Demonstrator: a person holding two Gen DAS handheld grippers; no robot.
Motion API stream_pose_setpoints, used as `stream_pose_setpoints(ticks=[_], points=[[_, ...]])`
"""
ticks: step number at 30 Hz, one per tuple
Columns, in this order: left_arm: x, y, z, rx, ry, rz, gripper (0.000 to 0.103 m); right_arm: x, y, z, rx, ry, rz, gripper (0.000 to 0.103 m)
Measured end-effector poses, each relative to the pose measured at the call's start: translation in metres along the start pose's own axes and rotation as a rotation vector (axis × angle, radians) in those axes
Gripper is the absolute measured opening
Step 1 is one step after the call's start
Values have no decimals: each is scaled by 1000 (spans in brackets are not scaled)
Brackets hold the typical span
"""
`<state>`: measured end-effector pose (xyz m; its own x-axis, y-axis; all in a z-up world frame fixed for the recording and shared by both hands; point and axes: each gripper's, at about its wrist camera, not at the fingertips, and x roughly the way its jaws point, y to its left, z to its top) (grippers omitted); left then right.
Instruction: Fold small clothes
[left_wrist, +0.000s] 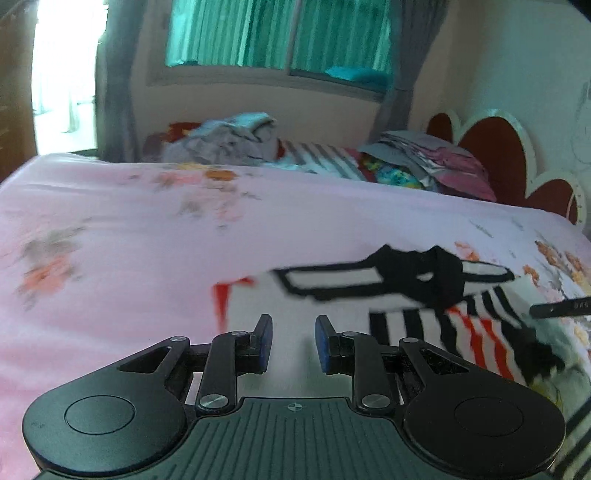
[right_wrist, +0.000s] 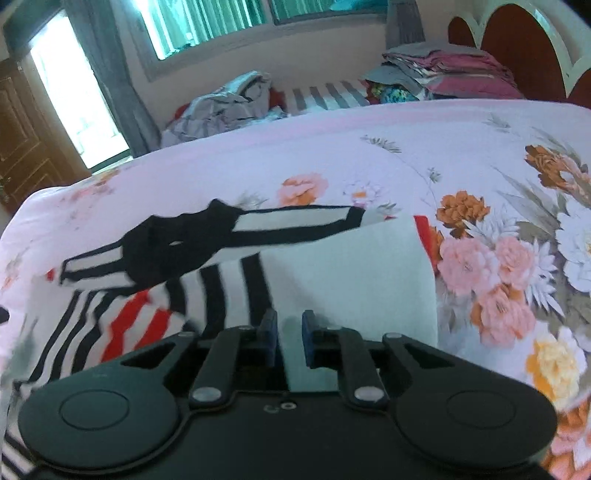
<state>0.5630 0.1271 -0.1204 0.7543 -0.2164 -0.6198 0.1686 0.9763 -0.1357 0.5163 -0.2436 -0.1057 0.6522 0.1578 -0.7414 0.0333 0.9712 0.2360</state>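
While the striped garment (right_wrist: 229, 266) lies spread on the floral bedsheet (right_wrist: 480, 177), I see my left gripper (left_wrist: 293, 343) with fingers slightly parted, grasping nothing above its near edge; my right gripper (right_wrist: 289, 338) stands narrowly parted, empty, over its white part.

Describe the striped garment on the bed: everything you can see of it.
The striped garment is soft knit fabric, lying flat on the floral bedsheet. It has black-and-white stripes, a red-and-white striped patch, a plain white panel with a red edge, and a black collar area with black-bordered white bands spreading sideways. Neither gripper grips it; both hover just above its near edge.
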Motion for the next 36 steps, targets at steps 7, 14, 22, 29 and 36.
stream_pose_setpoints(ticks=[7, 14, 22, 29, 36], points=[[68, 26, 6, -42, 116, -50, 24, 24, 6, -3, -55, 32, -107, 1], [33, 12, 5, 7, 22, 60, 24, 0, 45, 1, -84, -75, -77, 43], [42, -46, -3, 60, 50, -64, 32, 38, 142, -11, -204, 20, 131, 37], [42, -61, -29, 114, 73, -16, 54, 39, 133, -28, -255, 43, 31, 31], [38, -15, -16, 106, 51, 30, 42, 9, 47, -27, -122, 29, -118, 36]])
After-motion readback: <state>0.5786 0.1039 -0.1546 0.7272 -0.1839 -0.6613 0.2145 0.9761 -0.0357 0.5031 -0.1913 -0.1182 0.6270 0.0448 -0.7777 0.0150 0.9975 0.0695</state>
